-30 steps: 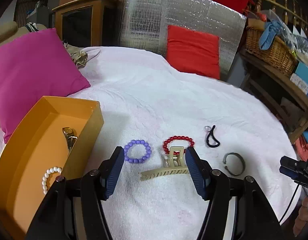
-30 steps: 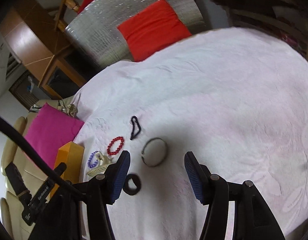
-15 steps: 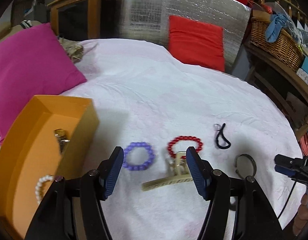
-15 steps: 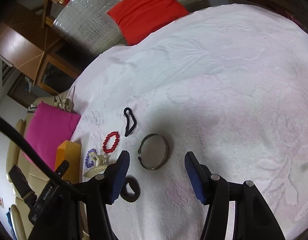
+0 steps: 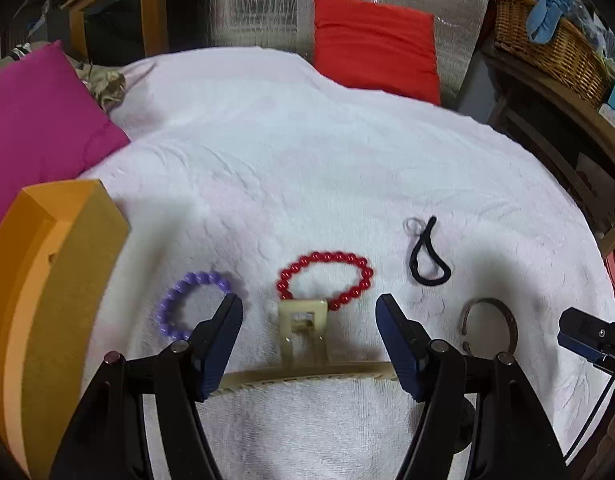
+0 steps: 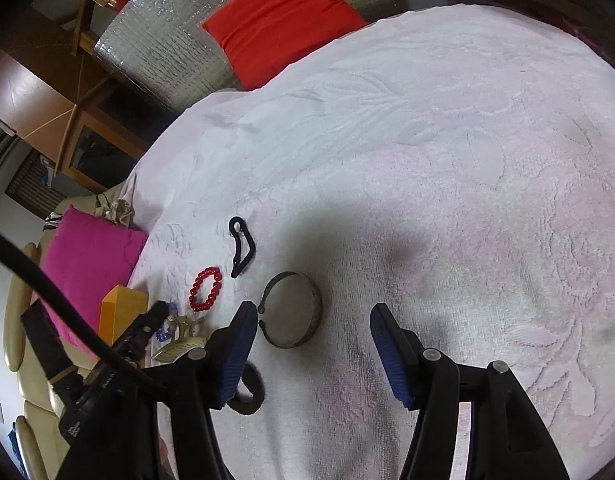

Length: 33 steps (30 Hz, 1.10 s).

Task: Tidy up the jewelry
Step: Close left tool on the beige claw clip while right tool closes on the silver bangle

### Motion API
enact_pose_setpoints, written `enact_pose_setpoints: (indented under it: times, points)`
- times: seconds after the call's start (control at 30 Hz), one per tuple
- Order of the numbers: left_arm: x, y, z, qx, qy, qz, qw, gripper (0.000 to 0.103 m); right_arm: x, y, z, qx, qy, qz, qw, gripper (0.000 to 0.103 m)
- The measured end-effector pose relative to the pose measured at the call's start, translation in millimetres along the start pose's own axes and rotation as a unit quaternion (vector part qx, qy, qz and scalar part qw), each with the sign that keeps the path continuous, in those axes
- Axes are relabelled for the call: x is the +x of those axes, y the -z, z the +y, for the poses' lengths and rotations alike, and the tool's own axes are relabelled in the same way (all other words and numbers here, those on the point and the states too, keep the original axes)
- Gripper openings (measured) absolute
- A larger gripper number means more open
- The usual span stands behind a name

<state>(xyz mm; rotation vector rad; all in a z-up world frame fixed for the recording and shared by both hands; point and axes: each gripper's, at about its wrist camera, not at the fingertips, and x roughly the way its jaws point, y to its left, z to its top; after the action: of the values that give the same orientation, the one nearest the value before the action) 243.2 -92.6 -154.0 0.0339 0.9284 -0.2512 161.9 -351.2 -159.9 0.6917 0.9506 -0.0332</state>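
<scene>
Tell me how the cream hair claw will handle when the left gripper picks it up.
The hair claw looks like rigid plastic, so it should probably lift as one stiff piece. Its long toothed bar spans wider than the left gripper, whose jaws are opening, so it may pivot. It touches the red bracelet, which might get dragged along.

A lived-in home room is showing here: a white textured terry cloth [image 5: 307,168] is covering a round table, with a magenta cushion [image 5: 35,120] and a red cushion [image 5: 373,46] lying at its edges. A woven wicker basket [image 5: 555,44] holding blue cloth is sitting on a wooden shelf, and a wooden cabinet [image 5: 119,8] is standing behind.
</scene>
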Motion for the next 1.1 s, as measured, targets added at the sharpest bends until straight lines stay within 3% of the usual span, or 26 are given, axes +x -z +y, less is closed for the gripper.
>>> enact_pose_setpoints:
  times: [0.03, 0.1, 0.17, 0.27, 0.47, 0.7, 0.93, 1.1]
  points:
    - [1.4, 0.7, 0.1, -0.002, 0.003, 0.003, 1.0000, 0.069, 0.4, 0.1, 1.0, -0.001, 0.000, 0.000, 1.000, 0.063]
    - [3.5, 1.7, 0.8, -0.004, 0.011, 0.009, 0.9999, 0.056, 3.6, 0.7, 4.9, -0.006, 0.000, 0.001, 1.000, 0.063]
    - [5.0, 2.5, 1.7, -0.003, 0.016, 0.016, 0.9997, 0.034, 8.9, 2.4, 11.1, -0.015, -0.001, 0.005, 1.000, 0.064]
    - [3.5, 3.2, 6.9, -0.004, 0.023, 0.018, 0.9996, 0.027, 17.6, 5.6, 21.9, -0.034, 0.006, 0.010, 0.999, 0.064]
    - [-5.9, 3.6, 14.3, -0.002, 0.038, 0.008, 0.9992, 0.027, 37.3, 8.3, 38.4, -0.058, 0.036, 0.012, 0.998, 0.067]
    - [-20.8, 1.4, 29.5, -0.011, 0.041, -0.006, 0.9991, 0.026, 61.2, 12.6, 54.2, -0.089, 0.103, 0.008, 0.991, 0.068]
    - [-32.5, -1.4, 36.5, -0.014, 0.046, -0.022, 0.9986, 0.022, 76.8, 22.1, 76.3, -0.146, 0.181, -0.023, 0.972, 0.068]
    - [-31.0, -3.2, 46.6, -0.025, 0.043, -0.019, 0.9986, 0.022, 81.6, 27.2, 81.5, -0.177, 0.211, -0.034, 0.961, 0.064]
